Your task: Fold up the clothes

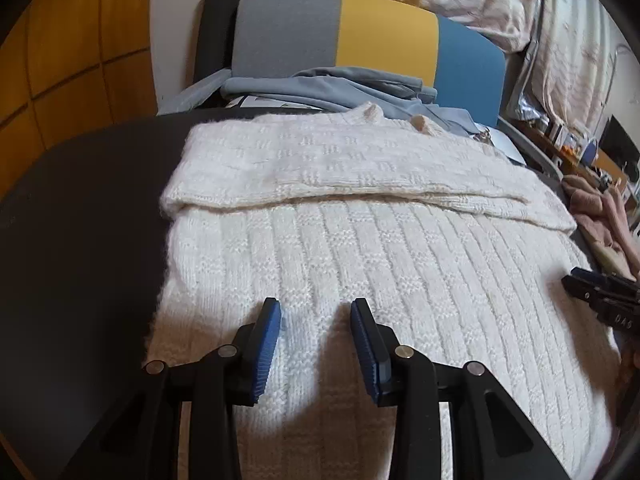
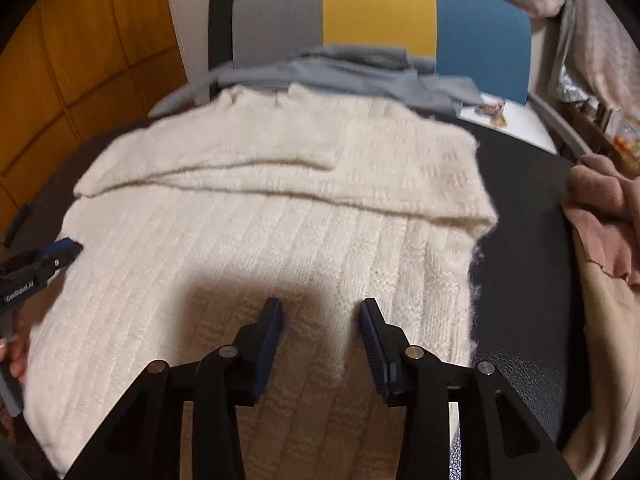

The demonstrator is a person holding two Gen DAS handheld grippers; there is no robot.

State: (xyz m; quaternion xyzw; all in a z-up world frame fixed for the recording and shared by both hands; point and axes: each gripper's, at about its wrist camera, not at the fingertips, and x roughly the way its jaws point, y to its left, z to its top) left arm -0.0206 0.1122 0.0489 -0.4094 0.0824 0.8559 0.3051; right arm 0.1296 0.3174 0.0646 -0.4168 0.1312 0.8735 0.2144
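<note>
While the white knit sweater [image 1: 360, 248] lies part-folded on the dark table [image 1: 80, 220], the left hand-held gripper [image 1: 316, 312] and right hand-held gripper [image 2: 322, 312] hover above it, both released, gripping nothing.

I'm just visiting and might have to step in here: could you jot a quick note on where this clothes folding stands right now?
Left hand-held gripper: open, empty, above the near left part of the white knitted sweater.
Right hand-held gripper: open, empty, above the sweater's near right part.
The sweater lies flat on the black table, sleeves already folded across its upper part.
Grey-blue garment lies on the chair behind; pink cloth waits at the right.
Left: fold the sweater's body up, then do the others.
</note>
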